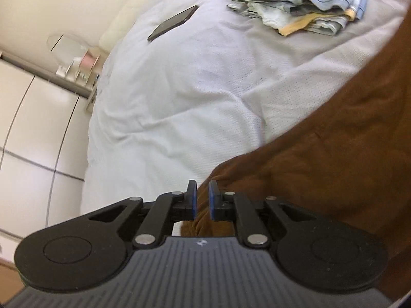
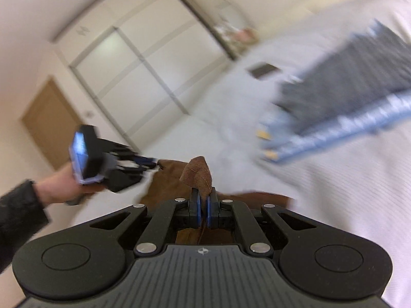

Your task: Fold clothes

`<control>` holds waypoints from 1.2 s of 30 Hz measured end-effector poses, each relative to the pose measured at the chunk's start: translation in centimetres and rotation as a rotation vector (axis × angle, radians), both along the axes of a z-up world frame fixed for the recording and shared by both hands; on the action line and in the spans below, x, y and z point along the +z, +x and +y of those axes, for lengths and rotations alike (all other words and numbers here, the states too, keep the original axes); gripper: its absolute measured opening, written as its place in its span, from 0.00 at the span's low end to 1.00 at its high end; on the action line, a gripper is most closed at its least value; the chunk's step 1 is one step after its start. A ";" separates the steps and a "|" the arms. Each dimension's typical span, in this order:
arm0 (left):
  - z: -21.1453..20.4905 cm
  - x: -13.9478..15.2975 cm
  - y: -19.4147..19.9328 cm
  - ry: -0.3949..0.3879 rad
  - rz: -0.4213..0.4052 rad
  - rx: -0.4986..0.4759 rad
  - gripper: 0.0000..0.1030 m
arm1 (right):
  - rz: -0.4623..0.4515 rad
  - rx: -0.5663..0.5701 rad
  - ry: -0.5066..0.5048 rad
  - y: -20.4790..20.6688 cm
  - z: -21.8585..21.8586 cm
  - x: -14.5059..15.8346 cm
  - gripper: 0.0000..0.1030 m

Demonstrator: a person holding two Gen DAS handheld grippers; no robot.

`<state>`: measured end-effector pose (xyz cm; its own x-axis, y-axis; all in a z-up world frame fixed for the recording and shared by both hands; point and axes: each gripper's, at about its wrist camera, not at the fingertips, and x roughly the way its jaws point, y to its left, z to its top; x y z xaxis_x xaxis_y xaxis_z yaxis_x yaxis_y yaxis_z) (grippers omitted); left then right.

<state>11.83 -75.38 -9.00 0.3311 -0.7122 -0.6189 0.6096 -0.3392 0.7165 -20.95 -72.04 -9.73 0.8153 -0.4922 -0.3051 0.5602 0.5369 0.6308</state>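
Closest thing in the right wrist view is the right gripper (image 2: 203, 209), and its blue pads are squeezed tight on a fold of the brown garment (image 2: 197, 174). A little peak of the fabric pokes up above the fingers, and more of it hangs below between the linkages.

Over on the left wrist camera, the left gripper (image 1: 201, 200) has brown cloth sitting between its pads too. There's a narrow gap showing between the blue pads there, but the fabric fills it, so it looks like it's pinching an edge. From that angle the brown garment (image 1: 321, 154) takes up the whole right side, draped over the white bedspread (image 1: 179, 89).

The right camera also catches the left gripper (image 2: 154, 163) from the side, with a hand (image 2: 61, 187) in a dark sleeve (image 2: 18, 210) holding it. Its tips meet the far edge of the brown cloth, so the garment is held between the two tools just above the bed.

Further out on the bed there's a dark phone (image 1: 173, 23) lying flat, well apart from the garment. Beyond that is a stack of folded clothes (image 1: 305, 5), greys and blues with a yellow bit at the bottom.

Way back: white wardrobe doors (image 2: 143, 59) and a wooden door (image 2: 48, 125), pretty blurry.
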 end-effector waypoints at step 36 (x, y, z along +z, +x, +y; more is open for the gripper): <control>32.5 0.1 -7.3 -0.311 0.732 0.544 0.31 | 0.331 0.104 -0.237 -1.5 6.2 0.4 0.37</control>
<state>4.51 -42.86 -8.93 0.2709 -0.7423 -0.6129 0.9591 0.2621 0.1064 -22.49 -65.88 -9.34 0.7411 -0.5007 -0.4472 0.6473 0.7096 0.2783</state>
